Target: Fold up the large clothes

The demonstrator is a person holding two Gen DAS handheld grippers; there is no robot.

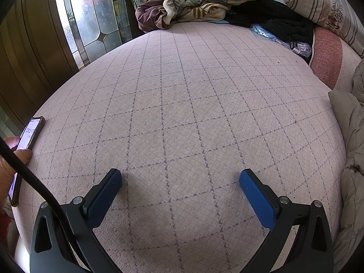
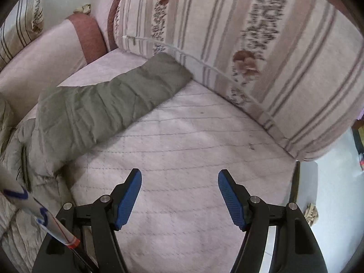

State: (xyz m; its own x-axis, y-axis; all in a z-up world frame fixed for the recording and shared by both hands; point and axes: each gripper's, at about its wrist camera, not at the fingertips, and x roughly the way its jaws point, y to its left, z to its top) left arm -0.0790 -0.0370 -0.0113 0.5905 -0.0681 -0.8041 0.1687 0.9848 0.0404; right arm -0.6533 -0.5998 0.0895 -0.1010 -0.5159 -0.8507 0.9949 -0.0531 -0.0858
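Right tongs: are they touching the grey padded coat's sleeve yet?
Apart. The right wrist view shows the right tongs open over bare quilted bedcover, with the coat sleeve lying off to their left.

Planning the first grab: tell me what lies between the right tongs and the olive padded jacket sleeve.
Only bare pink quilted bed cover, seen in the right wrist view, separates the open right tongs from the olive padded jacket sleeve.

Padded jacket (image 2: 86,113), olive-grey, quilted, lies unfolded on pink checked bedcover (image 2: 182,150). One sleeve (image 2: 145,84) extends flat, its cuff end touching a striped bolster (image 2: 261,52). Body creased and bunched at the view's left edge.
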